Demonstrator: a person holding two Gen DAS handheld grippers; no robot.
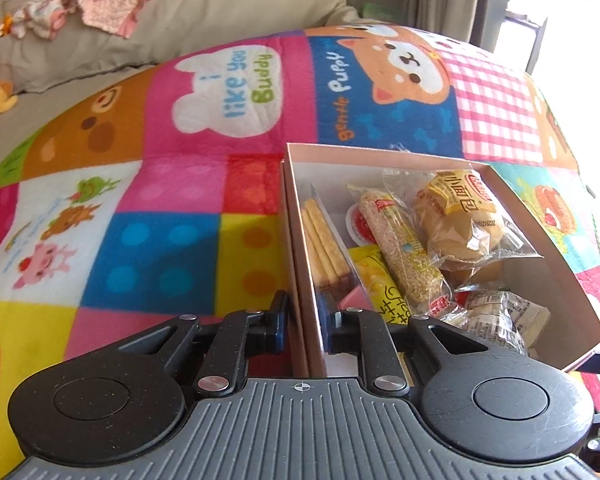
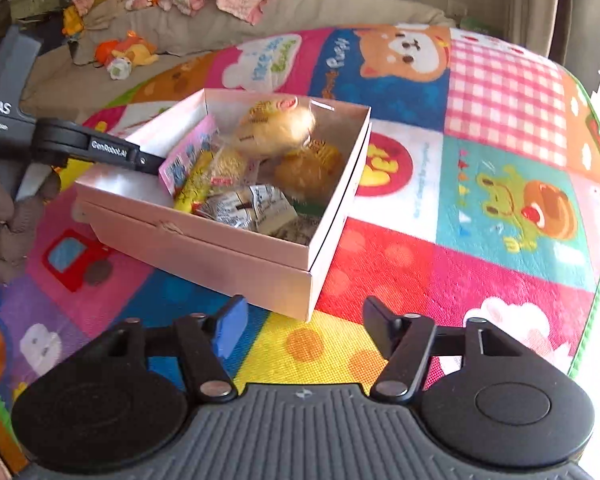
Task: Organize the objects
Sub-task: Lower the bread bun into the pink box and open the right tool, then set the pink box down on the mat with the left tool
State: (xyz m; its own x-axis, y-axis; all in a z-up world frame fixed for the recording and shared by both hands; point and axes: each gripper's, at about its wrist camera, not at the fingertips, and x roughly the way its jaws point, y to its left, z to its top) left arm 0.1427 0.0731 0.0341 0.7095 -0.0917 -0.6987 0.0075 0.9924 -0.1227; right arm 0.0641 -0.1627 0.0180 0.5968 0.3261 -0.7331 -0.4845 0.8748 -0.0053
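Patchwork blanket [image 1: 172, 200], bright with cartoon animals, covers the bed under both of my grippers, with a beige pillow [image 1: 180, 28] and crumpled pink clothes [image 1: 100, 4] at the far side. My left gripper [image 1: 305, 326] has its jaws drawn narrow onto the left wall of the box [image 1: 296, 248]: one blue-padded finger sits outside the wall, the other inside among the snacks, so I read it as clamped on that wall. From the right wrist view the left gripper [image 2: 150, 162] reaches in from the left and ends at the box's [image 2: 204, 248] far-left wall. My right gripper [image 2: 304, 330] stands about half open with nothing between its fingers, low over the blanket [image 2: 480, 240], just in front of the box's near corner and not touching it. The box is pale pink, open-topped, and seated in a second shallow tray of the same colour. Inside lie biscuit sticks [image 1: 324, 240] along the left wall, a long sesame roll [image 1: 400, 252] in the middle, a yellow packet [image 1: 374, 276] beside it, wrapped buns [image 1: 456, 216] toward the right, and a silver-grey packet [image 1: 496, 316] at the near end. An orange plush toy [image 2: 128, 54] lies on the bed beyond the blanket.
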